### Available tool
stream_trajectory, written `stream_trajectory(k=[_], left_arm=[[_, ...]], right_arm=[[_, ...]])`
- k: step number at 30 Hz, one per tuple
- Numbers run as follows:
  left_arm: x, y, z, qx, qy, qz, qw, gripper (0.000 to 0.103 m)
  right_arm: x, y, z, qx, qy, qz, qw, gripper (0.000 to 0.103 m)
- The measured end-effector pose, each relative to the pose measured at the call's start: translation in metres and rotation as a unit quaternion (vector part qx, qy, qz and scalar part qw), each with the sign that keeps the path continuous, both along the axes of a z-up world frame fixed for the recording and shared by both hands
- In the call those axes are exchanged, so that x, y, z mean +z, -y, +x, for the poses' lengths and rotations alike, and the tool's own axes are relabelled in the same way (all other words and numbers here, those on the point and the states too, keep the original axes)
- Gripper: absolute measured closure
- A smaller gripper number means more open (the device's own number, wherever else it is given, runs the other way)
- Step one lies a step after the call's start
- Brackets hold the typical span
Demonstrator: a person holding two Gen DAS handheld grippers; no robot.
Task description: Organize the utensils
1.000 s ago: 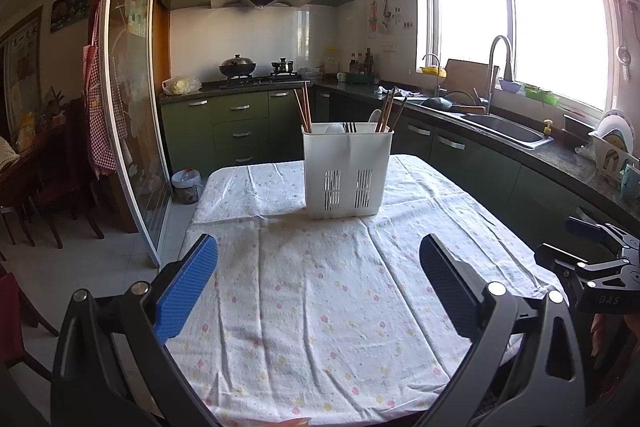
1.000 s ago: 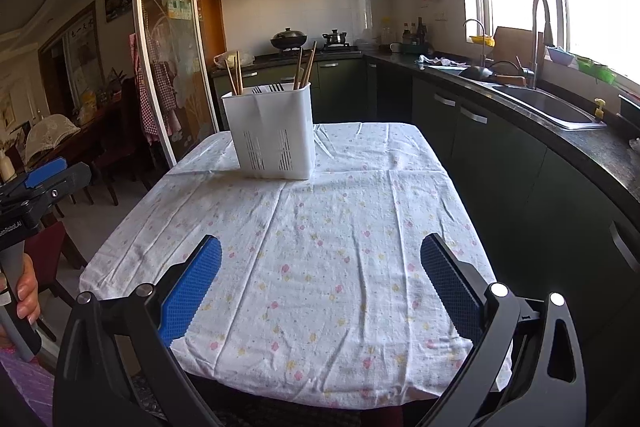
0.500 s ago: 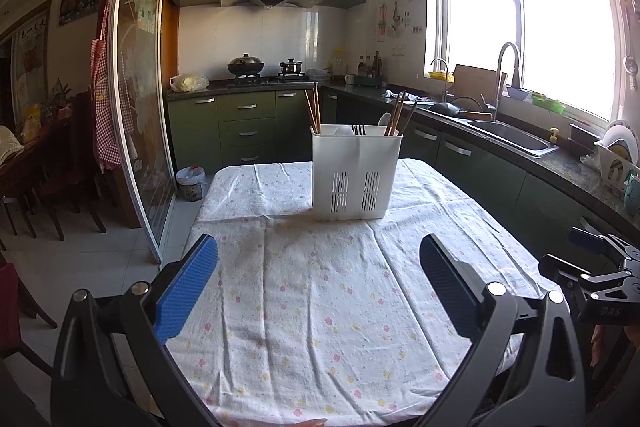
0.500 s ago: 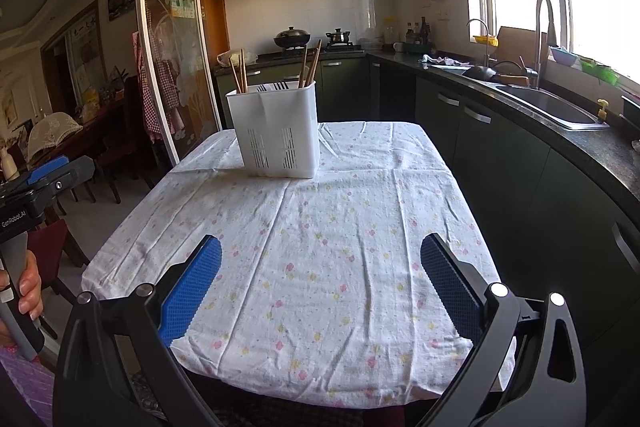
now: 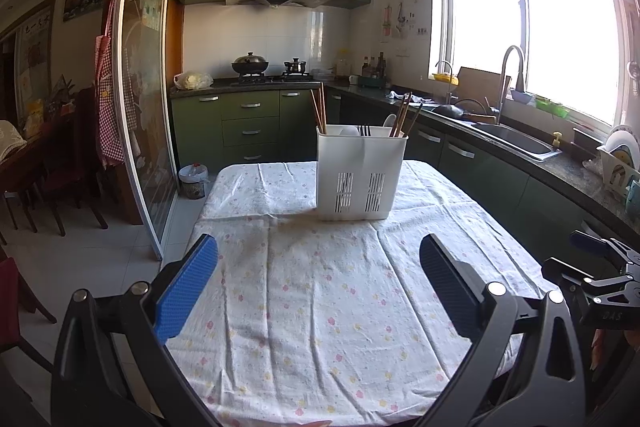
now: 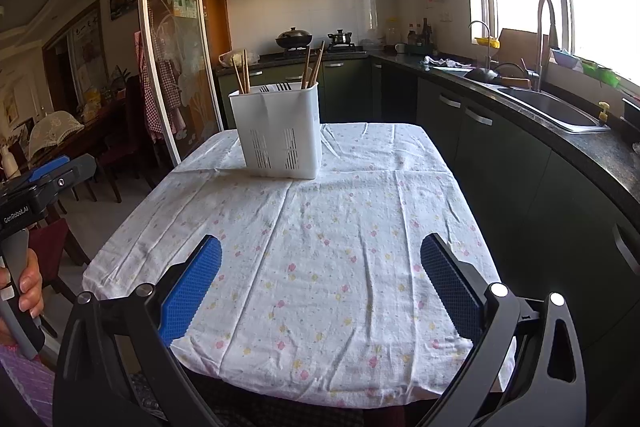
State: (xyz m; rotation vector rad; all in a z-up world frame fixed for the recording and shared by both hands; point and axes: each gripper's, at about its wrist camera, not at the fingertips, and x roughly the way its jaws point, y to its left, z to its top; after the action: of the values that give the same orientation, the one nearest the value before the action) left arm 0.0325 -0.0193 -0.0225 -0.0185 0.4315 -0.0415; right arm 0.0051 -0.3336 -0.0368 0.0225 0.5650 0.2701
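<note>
Left gripper (image 5: pixel 318 273), left wrist view: matte black frame with two forward-reaching fingers, each faced with a blue textured pad (image 5: pixel 186 289); round silver screw heads on the finger bases at lower left and lower right of the frame; triangular cut-outs in the black side plates.

Right gripper (image 6: pixel 320 273), right wrist view: same black frame, blue dimpled pads, paired silver screw heads per side.

Left edge of the right wrist view: black body of the other unit lettered "GenRobot.AI" in white, blue tip above, grey handle below; left hand (image 6: pixel 28 291) with bare skin and pale fingernails; purple patterned sleeve at lower left corner.
</note>
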Motion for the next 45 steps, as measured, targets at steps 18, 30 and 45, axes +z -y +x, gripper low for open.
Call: stream_trajectory(k=[18,30,45], left_arm=[[0.000,0.000,-0.001,0.001,0.001,-0.001,1.0000,0.007],[0.000,-0.002,-0.002,0.000,-0.001,0.002,1.0000,0.007],[-0.002,-0.005,0.000,-0.003,0.006,0.006,1.0000,0.007]], right_arm=[[-0.001,0.001,0.000,0.002,-0.001,0.000,1.000,0.005],[-0.003,0.002,0.002,0.002,-0.002,-0.002,1.000,0.005],[-0.006,0.003,0.002,0.002,-0.004,-0.002,1.000,0.005]])
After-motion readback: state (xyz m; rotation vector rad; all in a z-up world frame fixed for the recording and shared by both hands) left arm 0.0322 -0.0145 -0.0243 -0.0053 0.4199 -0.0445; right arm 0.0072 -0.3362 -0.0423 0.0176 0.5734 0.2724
